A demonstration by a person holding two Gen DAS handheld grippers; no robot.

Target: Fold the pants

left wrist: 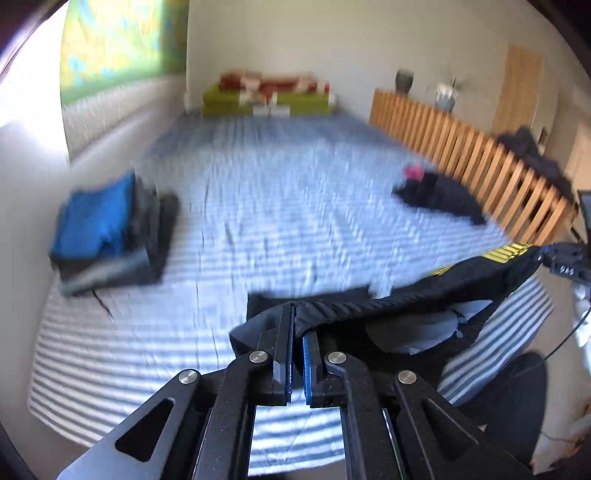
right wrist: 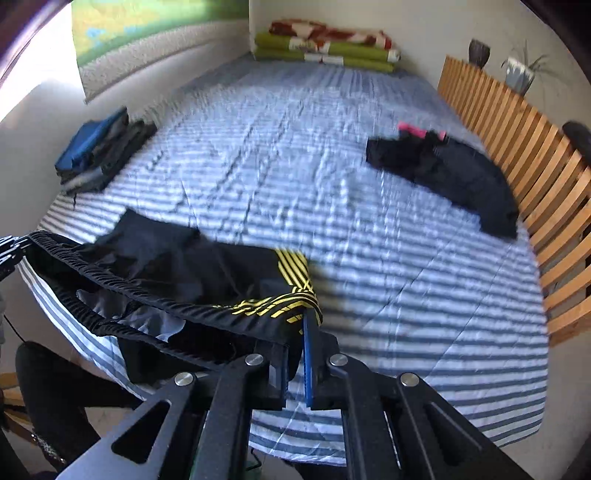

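Fingers (left wrist: pixel 284 332) of both grippers clamped on black pants (right wrist: pixel 207 273) waistband, stretched over bed (right wrist: pixel 369 240) near edge; mid-bed bare.

- The pants (right wrist: pixel 192 273) are black, with yellow stripes at one side.
- The bed cover (right wrist: pixel 332 221) has grey and white stripes.
- The folded pile (left wrist: pixel 107 229) is blue on top and grey and black underneath.
- The loose garment (right wrist: pixel 454 173) is black with a pink band (blurred).
- The slatted rail (right wrist: pixel 524 147) is honey-coloured wood.
- The cushions (right wrist: pixel 325 51) are green; the blanket (right wrist: pixel 325 33) on them is red and white.
- The gripper pads (left wrist: pixel 307 362) are blue.
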